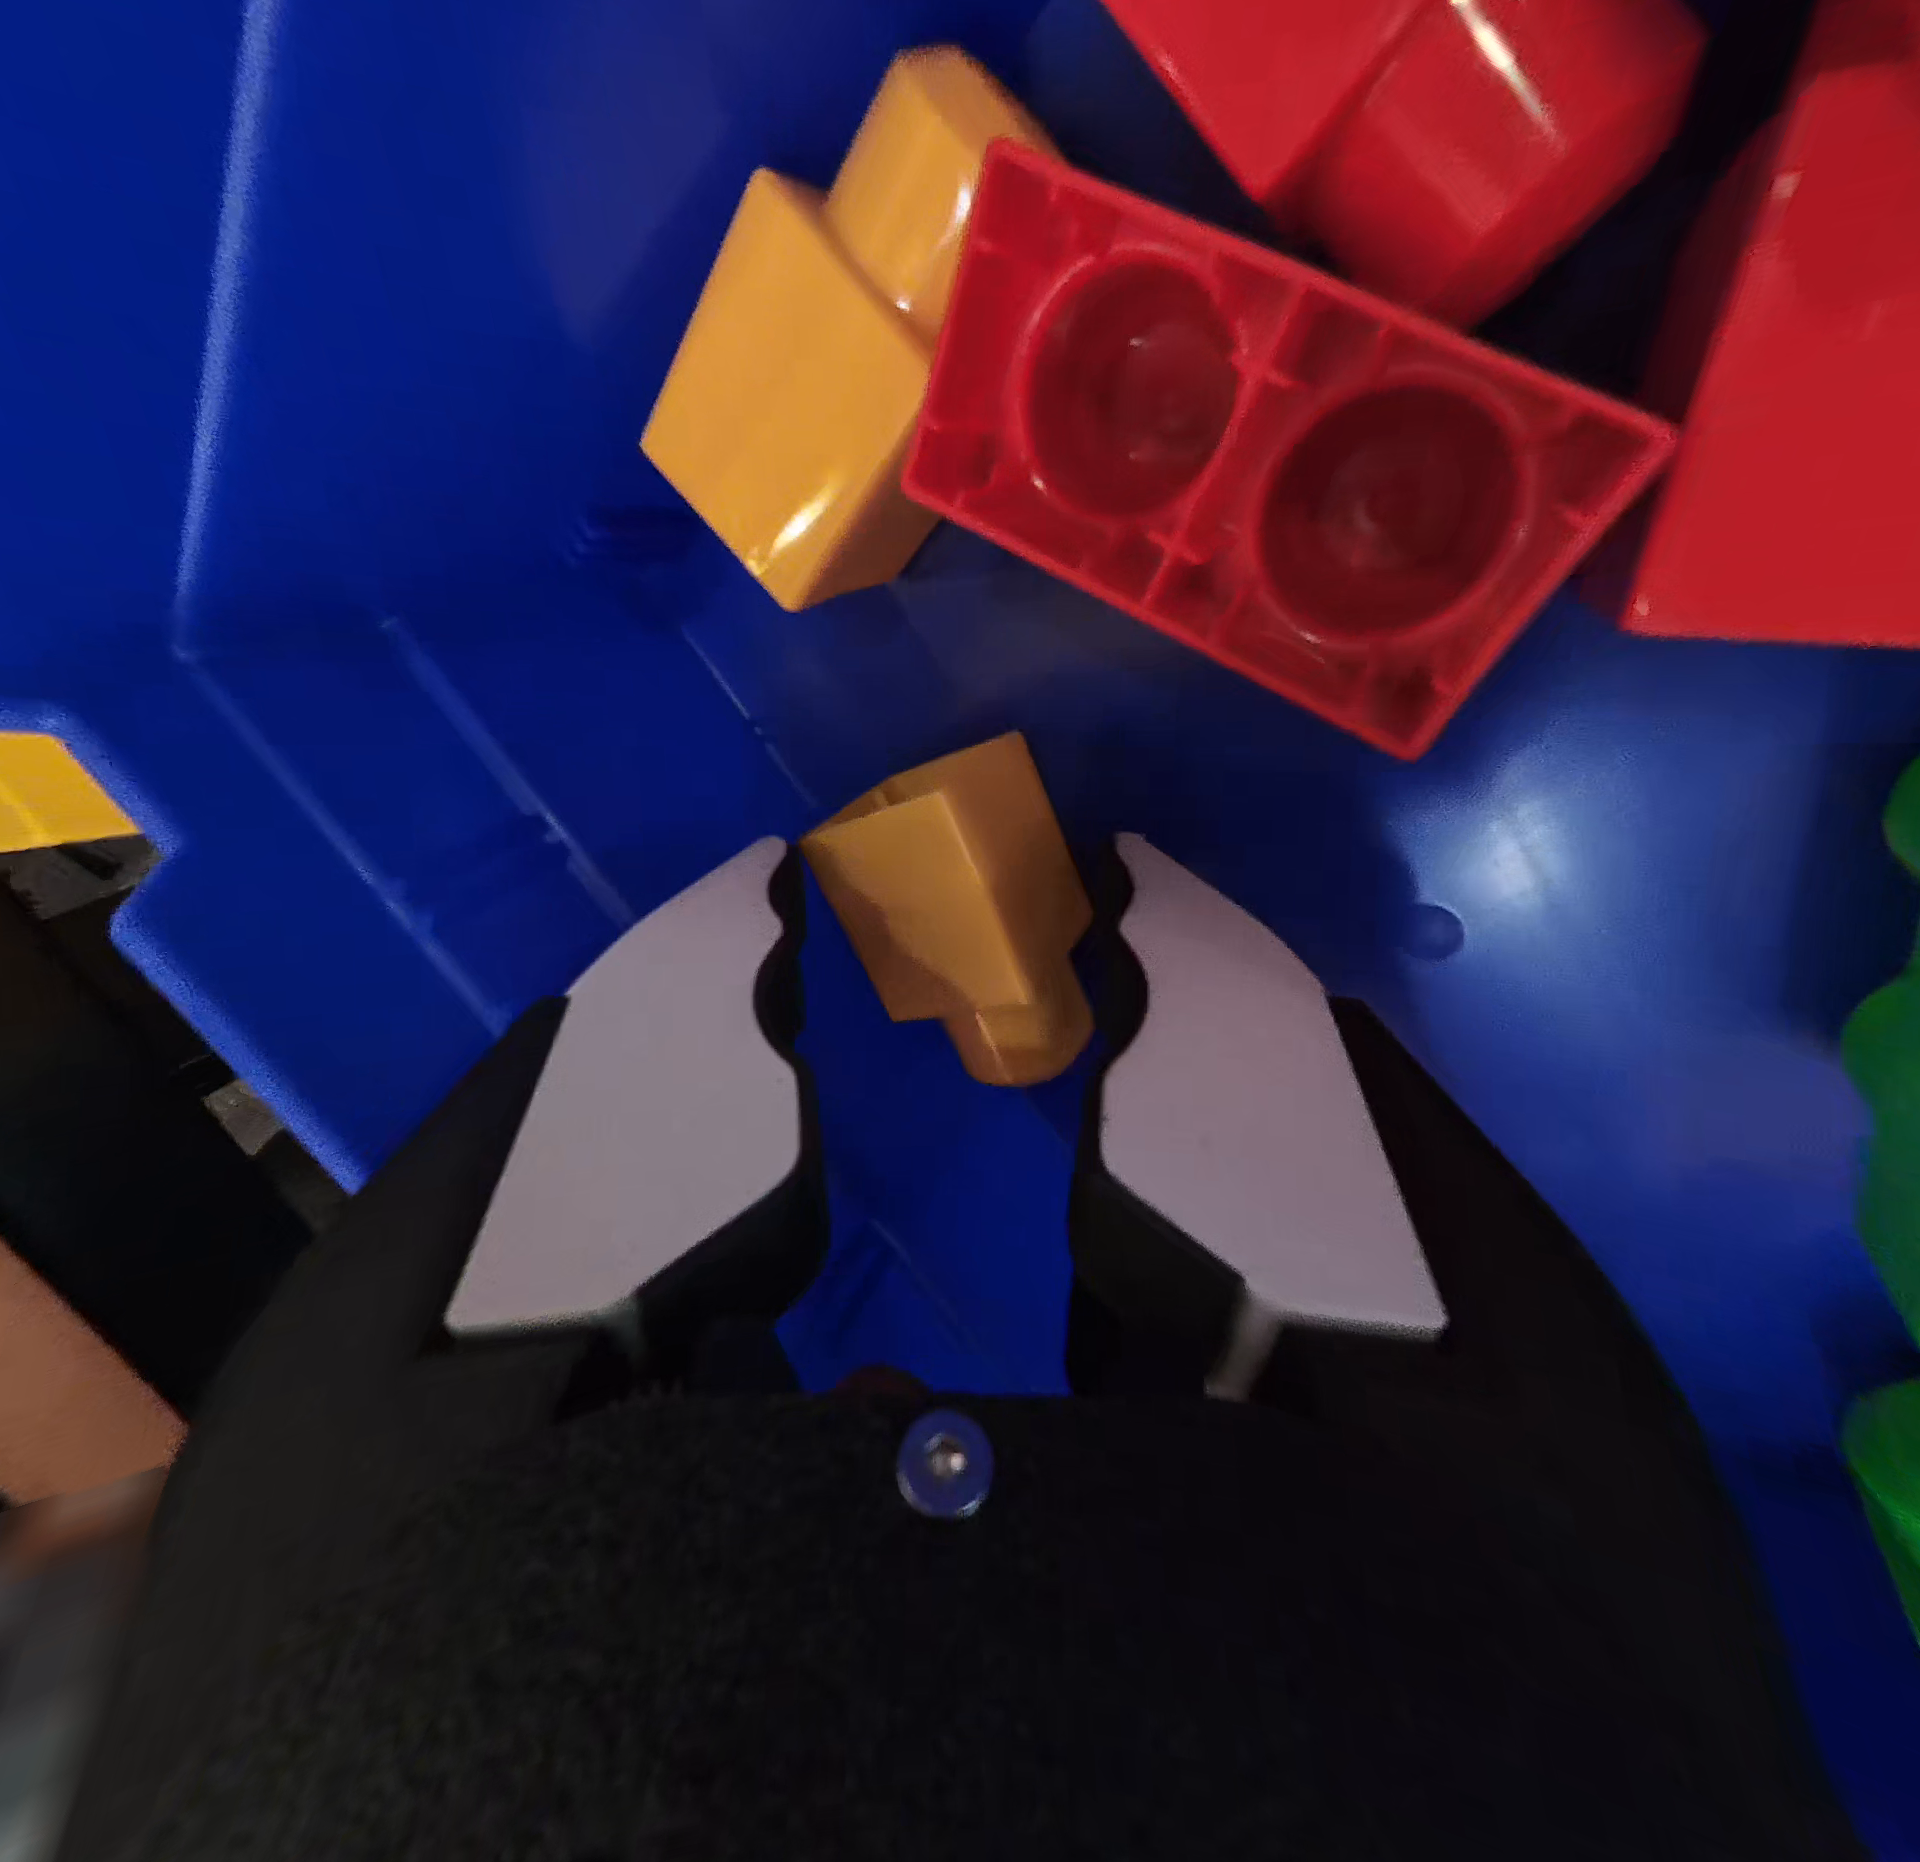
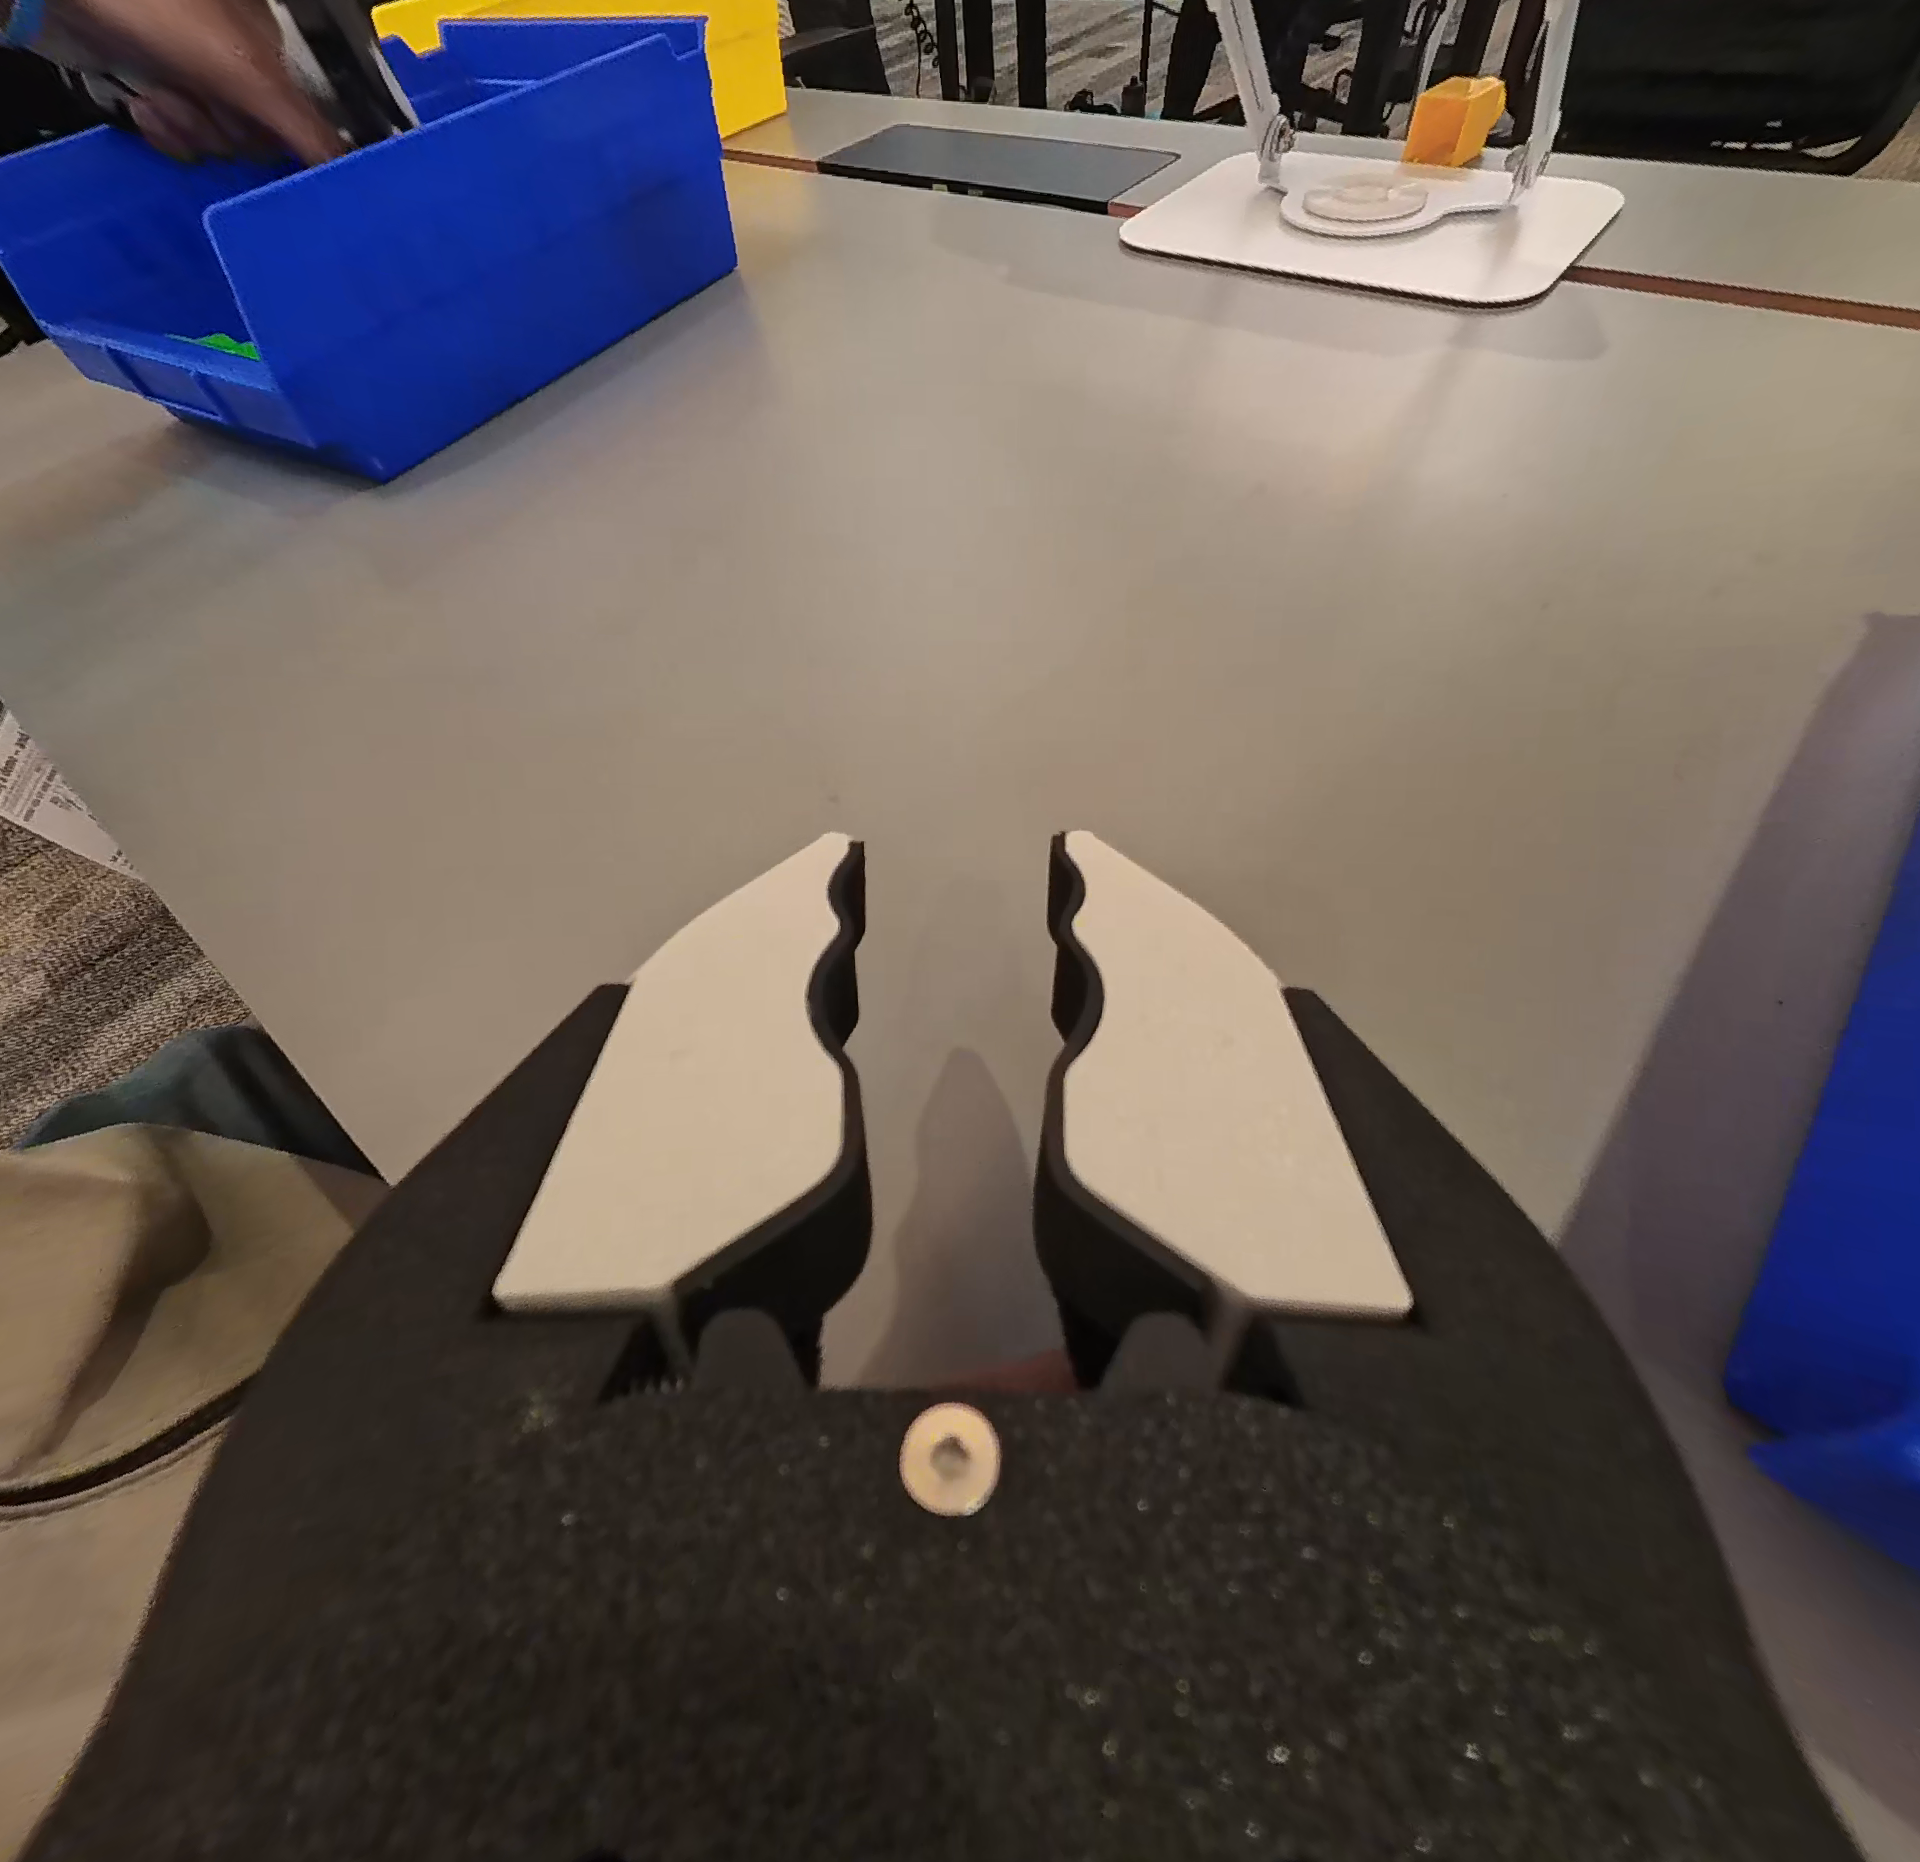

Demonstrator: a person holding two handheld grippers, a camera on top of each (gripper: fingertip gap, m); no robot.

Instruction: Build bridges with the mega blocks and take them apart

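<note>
Ahead of you the grey table (image 2: 1039, 565) runs back to a white stand (image 2: 1371, 223) with an orange piece (image 2: 1449, 121) behind its legs, and a flat black slab (image 2: 997, 165), possibly a tablet, lying just left of it. A yellow bin (image 2: 665, 36) sits at the far left edge. At your right, something blue (image 2: 1839, 1189) rests on the tabletop

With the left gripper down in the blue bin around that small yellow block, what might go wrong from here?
1. The small yellow block sits tilted between the left gripper's fingers, touching mainly one of them, so it may twist or slip on closing.
2. The upturned red block and larger yellow block lie close ahead; lifting could knock them.
3. The blue bin wall is near and might be struck.
</note>
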